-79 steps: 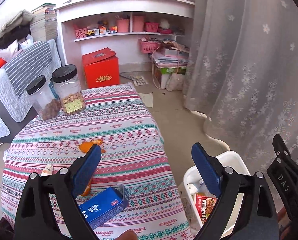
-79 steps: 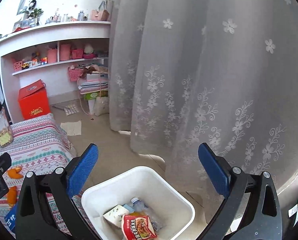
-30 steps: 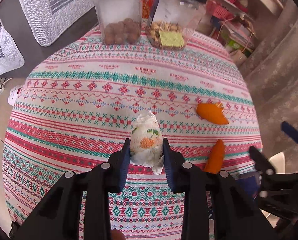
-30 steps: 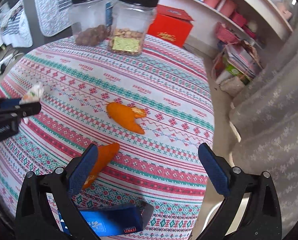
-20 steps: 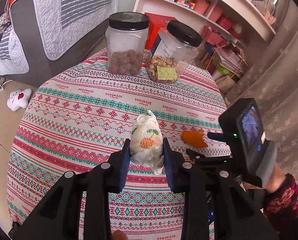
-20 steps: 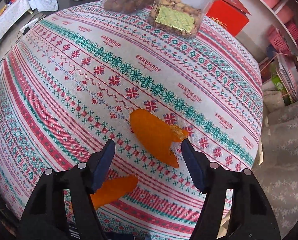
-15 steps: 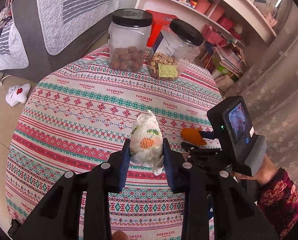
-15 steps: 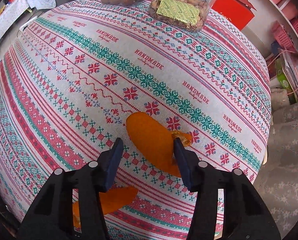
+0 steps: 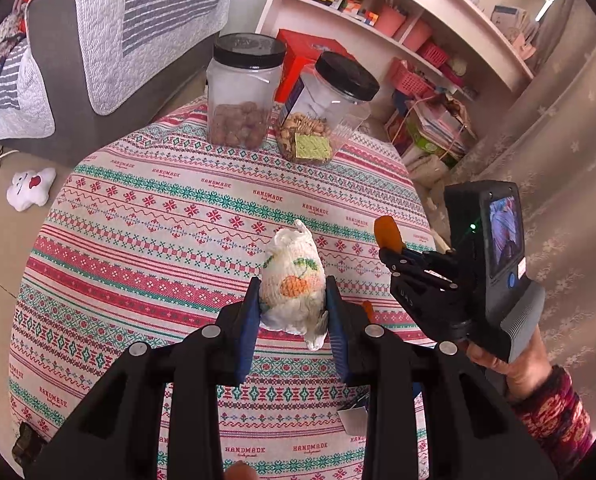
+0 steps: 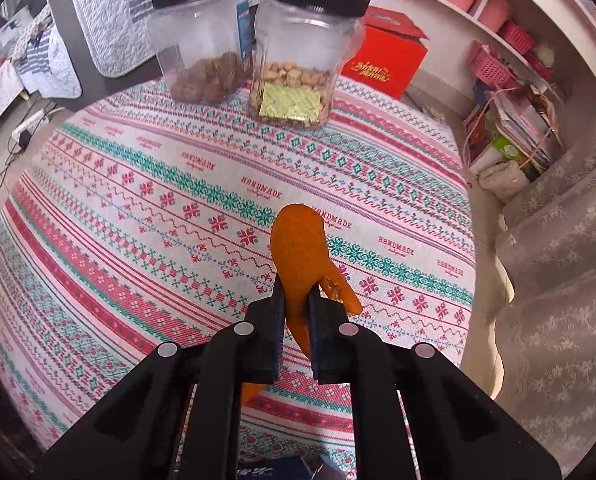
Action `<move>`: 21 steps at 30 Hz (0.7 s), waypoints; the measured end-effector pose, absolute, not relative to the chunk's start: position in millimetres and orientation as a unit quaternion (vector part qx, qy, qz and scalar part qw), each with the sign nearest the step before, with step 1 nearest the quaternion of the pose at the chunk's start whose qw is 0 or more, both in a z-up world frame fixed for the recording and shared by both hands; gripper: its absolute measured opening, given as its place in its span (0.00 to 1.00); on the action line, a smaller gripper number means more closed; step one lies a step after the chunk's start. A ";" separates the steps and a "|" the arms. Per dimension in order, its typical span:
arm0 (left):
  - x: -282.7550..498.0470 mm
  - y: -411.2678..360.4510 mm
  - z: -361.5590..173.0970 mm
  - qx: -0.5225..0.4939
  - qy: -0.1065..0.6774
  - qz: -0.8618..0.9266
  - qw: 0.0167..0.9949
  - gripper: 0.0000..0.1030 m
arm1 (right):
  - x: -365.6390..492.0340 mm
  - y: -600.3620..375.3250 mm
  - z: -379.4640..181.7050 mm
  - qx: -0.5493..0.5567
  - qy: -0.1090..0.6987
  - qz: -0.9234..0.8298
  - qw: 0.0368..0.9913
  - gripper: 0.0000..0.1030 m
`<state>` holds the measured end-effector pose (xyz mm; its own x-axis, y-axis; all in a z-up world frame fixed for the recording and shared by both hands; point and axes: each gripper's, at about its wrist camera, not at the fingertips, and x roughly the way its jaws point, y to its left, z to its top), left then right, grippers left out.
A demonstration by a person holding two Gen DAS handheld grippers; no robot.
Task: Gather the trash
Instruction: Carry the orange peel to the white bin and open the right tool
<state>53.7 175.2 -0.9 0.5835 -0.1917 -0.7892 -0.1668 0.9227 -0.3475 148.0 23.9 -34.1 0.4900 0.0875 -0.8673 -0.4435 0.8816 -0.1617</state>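
Note:
My left gripper [image 9: 292, 300] is shut on a crumpled white tissue [image 9: 292, 286] with an orange print, held above the patterned tablecloth [image 9: 158, 216]. In the right wrist view my right gripper [image 10: 296, 294] is shut on a large orange peel [image 10: 299, 248], lifted off the cloth. The left wrist view shows the right gripper [image 9: 397, 260] at the right with the orange peel [image 9: 387, 232] sticking up from it, and a hand in a dark red sleeve [image 9: 553, 404] holding it. A second peel piece [image 10: 252, 390] lies under the right gripper, mostly hidden.
Two clear jars with black lids [image 9: 244, 92] [image 9: 325, 110] stand at the table's far edge. A blue box [image 10: 270, 470] shows partly at the near edge. A grey quilted sofa [image 9: 110, 28], pink shelves [image 9: 397, 28] and a lace curtain [image 10: 557, 280] surround the table.
The right gripper came down over the large orange peel, shut on it and lifted it. The left gripper rose with the tissue still held.

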 end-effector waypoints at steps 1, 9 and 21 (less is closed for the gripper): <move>50.7 175.0 3.7 -0.197 0.448 -0.006 0.872 0.30 | 142.2 20.1 -23.8 -0.182 0.468 0.154 0.851 0.09; 28.8 179.3 27.4 -0.185 0.393 0.025 0.900 0.30 | 96.2 -2.7 35.9 -0.123 0.383 0.115 0.908 0.09; 2.6 148.4 59.0 -0.112 0.304 0.078 0.943 0.30 | 34.3 -39.9 60.3 -0.040 0.283 -0.008 0.958 0.10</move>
<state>2.6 148.4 59.0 0.8026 0.0790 -0.5913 -0.2155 0.9626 -0.1639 34.3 -39.9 60.3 0.8395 -0.0390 -0.5420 -0.0066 0.9966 -0.0820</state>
